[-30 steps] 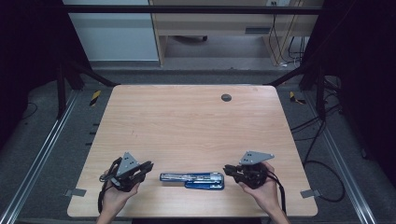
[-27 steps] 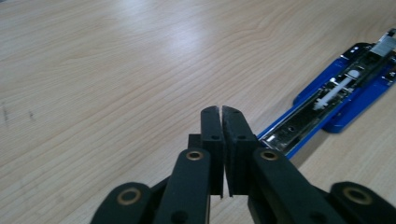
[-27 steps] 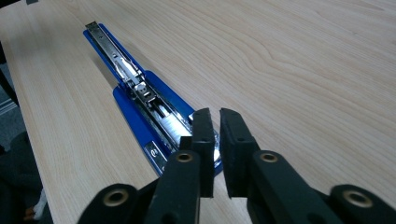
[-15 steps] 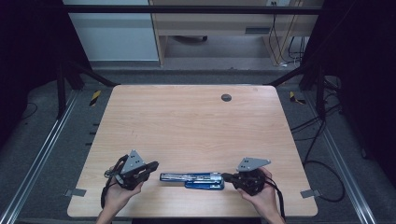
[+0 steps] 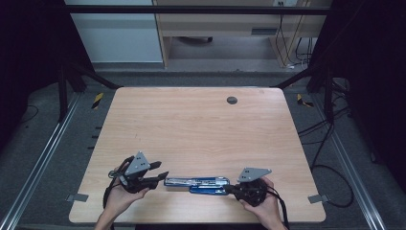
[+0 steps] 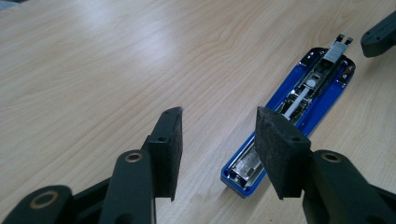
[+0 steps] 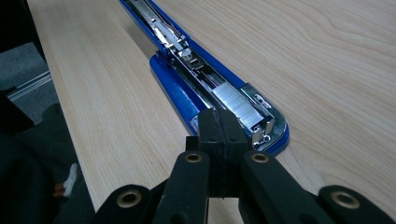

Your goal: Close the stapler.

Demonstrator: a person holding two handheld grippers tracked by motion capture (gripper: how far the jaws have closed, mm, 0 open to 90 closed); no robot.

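A blue stapler (image 5: 196,182), swung open flat with its metal magazine showing, lies near the table's front edge. My left gripper (image 5: 160,178) is open just off the stapler's left end. In the left gripper view, the stapler (image 6: 299,107) lies ahead and to the right, with its near end beside the right pad (image 6: 280,149). My right gripper (image 5: 230,189) is shut, tips against the stapler's right end. In the right gripper view, its closed jaws (image 7: 219,126) rest on the blue stapler (image 7: 187,60) next to a strip of staples (image 7: 236,105).
The wooden table (image 5: 201,124) has a round cable hole (image 5: 232,100) at the back. Its front edge runs just below both hands. Black frame rails and cables flank the table, and a desk stands beyond it.
Both grippers have closed in on the stapler. The left moved right to its left end. The right moved down and left onto its right end.
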